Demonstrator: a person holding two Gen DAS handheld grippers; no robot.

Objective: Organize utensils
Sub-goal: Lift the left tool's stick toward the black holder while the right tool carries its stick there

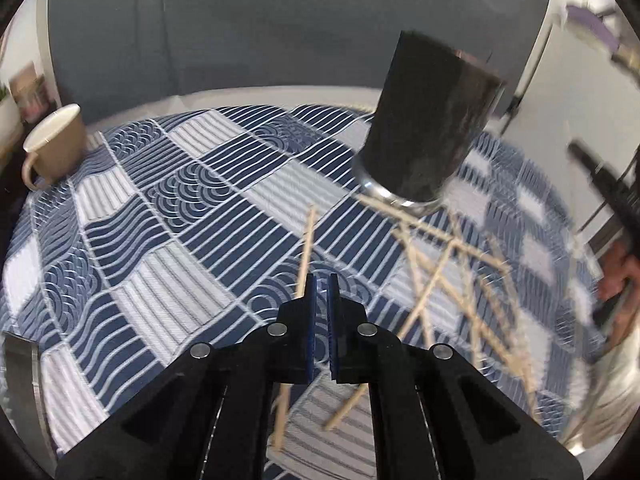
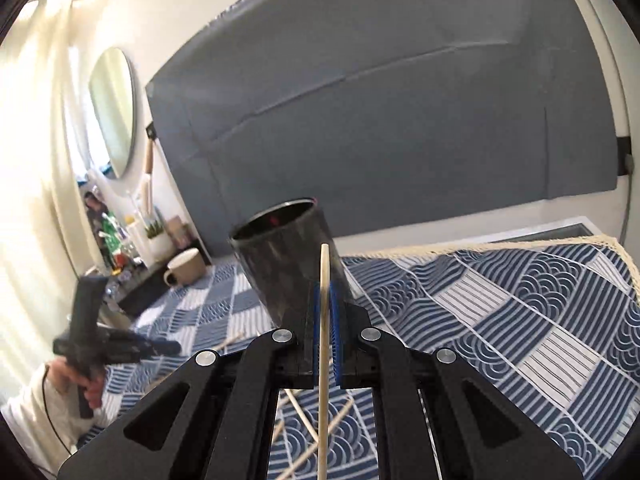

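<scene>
No brand, label or readable writing is seen on any item.

In the right wrist view, the right tool [image 2: 326, 300] is clamped on a single wooden chopstick [image 2: 323, 360], which is held upright between the blue pads [image 2: 338, 336]. Its tip rises just above the fingers, and its lower end is cut off by the bottom edge. Just beyond the tool a dark cylindrical cup [image 2: 288, 256] is seen, open at the top and partly hidden behind the left finger. A reddish speck inside it cannot be made out. Further chopsticks are glimpsed under the tool's frame on the patterned blue and white cloth [image 2: 500, 308] covering the surface. To the far left, the left tool [image 2: 116, 346] is seen blurred in a hand [image 2: 86, 384].

In the left wrist view, the left tool [image 1: 321, 296] is closed, with nothing visibly gripped; whether the chopstick [image 1: 306, 248] just behind its left finger is touched cannot be told. A loose pile of chopsticks [image 1: 448, 276] lies ahead and to the right, smeared by motion blur. The dark cup [image 1: 428, 132] stands beyond the pile, and a beige mug [image 1: 56, 144] sits far to the left. At the right edge a blurred hand [image 1: 618, 280] is partly cut off.
</scene>
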